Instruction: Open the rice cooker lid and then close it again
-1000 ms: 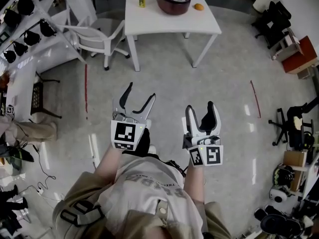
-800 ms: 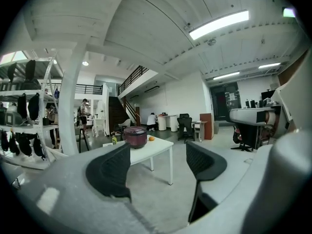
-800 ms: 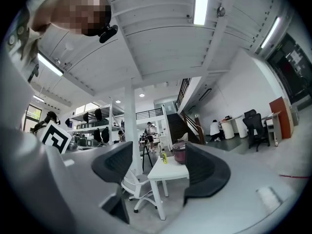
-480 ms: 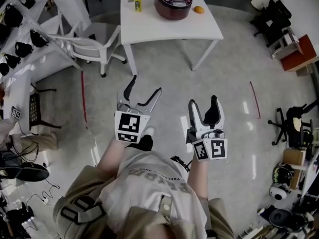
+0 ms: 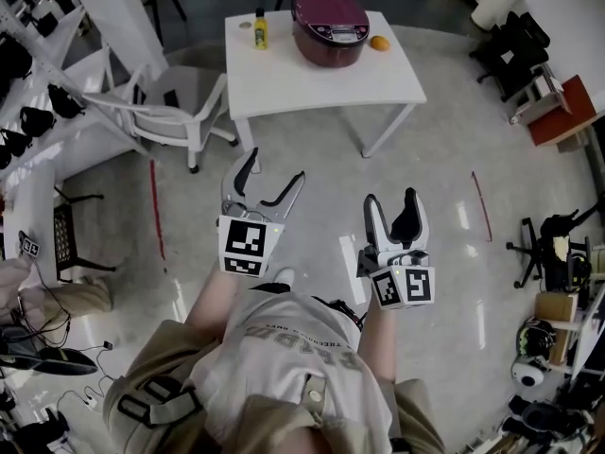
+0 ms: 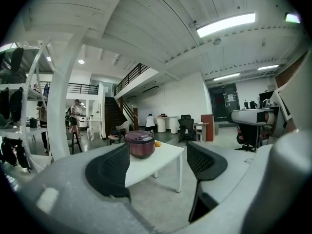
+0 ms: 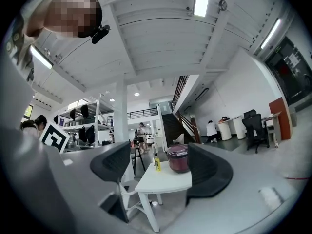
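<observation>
A maroon rice cooker (image 5: 330, 25) with its lid down stands at the back of a white table (image 5: 321, 78). It lies well ahead of both grippers, across bare floor. My left gripper (image 5: 274, 170) and right gripper (image 5: 390, 200) are held side by side at waist height, pointing toward the table. Both are open, their jaws have just widened a little, and nothing is between them. In the left gripper view the cooker (image 6: 141, 144) shows far off between the pads (image 6: 109, 172). In the right gripper view the cooker (image 7: 178, 160) shows small beside a yellow bottle (image 7: 157, 164).
A yellow bottle (image 5: 259, 28) and an orange (image 5: 379, 43) flank the cooker on the table. A white chair (image 5: 175, 102) stands left of the table, with racks of black gear (image 5: 38, 112) beyond it. Red tape lines (image 5: 155, 206) mark the floor. Office chairs and clutter (image 5: 558, 253) line the right side.
The person has walked forward, carrying both grippers toward the table. The table and cooker now sit lower and larger in the head view.
</observation>
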`<state>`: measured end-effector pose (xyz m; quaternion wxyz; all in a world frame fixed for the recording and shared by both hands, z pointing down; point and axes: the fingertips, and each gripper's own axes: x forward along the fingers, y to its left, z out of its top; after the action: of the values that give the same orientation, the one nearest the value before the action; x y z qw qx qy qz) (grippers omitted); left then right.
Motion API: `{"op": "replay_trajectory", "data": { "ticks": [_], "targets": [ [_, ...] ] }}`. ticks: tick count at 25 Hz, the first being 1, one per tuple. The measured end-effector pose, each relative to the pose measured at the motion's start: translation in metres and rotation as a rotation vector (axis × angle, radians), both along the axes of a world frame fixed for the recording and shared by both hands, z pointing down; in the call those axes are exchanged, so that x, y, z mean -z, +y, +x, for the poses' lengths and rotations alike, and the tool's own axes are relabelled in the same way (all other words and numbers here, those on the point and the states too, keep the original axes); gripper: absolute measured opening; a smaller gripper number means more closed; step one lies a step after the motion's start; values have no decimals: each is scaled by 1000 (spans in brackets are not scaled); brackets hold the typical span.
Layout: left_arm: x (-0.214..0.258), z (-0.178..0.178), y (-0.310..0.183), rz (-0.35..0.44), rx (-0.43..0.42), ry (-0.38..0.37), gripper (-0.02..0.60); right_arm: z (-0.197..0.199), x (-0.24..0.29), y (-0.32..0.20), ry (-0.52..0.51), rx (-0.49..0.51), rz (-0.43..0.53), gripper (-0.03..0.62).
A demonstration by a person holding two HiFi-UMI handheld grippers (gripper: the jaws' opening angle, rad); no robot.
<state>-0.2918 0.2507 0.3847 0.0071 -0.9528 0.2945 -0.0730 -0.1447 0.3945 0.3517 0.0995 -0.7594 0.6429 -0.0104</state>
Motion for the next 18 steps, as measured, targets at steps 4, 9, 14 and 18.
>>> {"op": "replay_trajectory", "data": {
  "ticks": [4, 9, 14, 18],
  "targets": [
    [-5, 2, -23, -23, -1, -2, 380, 5, -4, -18, -3, -13, -25, 342],
    [-17, 7, -35, -59, -15, -14, 379, 14, -15, -33, -4, -26, -66, 342],
    [-24, 16, -46, -62, -9, -32, 380, 30, -22, -47, -26, -24, -70, 342],
    [-26, 27, -60, -56, 18, -38, 379, 50, -22, -63, -36, -10, -55, 341]
  ]
}}
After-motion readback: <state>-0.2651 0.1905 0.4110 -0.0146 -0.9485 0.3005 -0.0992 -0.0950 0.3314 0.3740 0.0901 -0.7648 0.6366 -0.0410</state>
